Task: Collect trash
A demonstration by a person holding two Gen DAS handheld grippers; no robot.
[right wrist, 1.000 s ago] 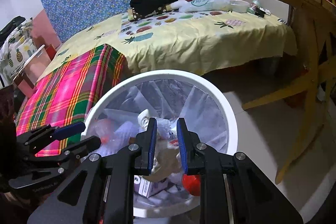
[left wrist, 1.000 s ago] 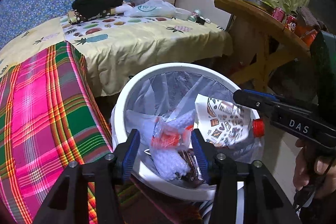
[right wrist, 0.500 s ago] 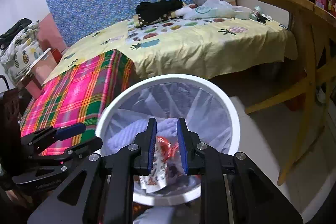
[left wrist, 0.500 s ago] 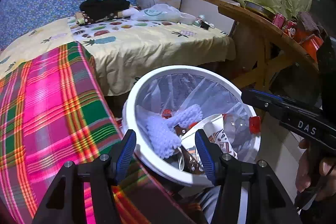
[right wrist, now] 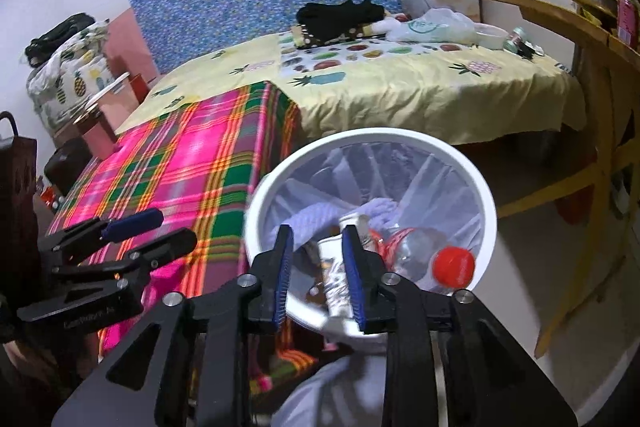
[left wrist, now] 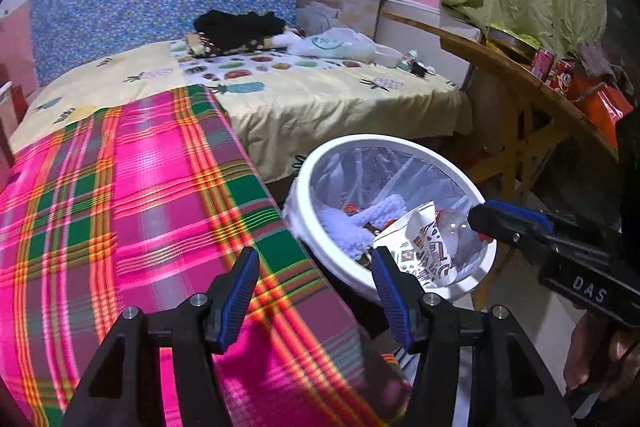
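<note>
**Both grippers standing over the bin beside the bed**

I am looking across a bed [left wrist: 320, 99] under a pink plaid blanket [left wrist: 120, 207]. The white bin [right wrist: 400, 143] is sitting on the floor at its near edge, a wooden table [left wrist: 520, 75] beyond. The bin is holding a clear bottle [right wrist: 420, 251], a printed cup [left wrist: 428, 247] and lilac knit [left wrist: 344, 227]. My left gripper [left wrist: 316, 291] is gaping empty; my right gripper [right wrist: 316, 275] has just been opening, nothing pinched.

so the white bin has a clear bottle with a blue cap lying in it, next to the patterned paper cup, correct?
Not quite: the cap is red, not blue. The right wrist view shows the clear bottle with its red cap in the white bin, beside the patterned paper cup.
</note>
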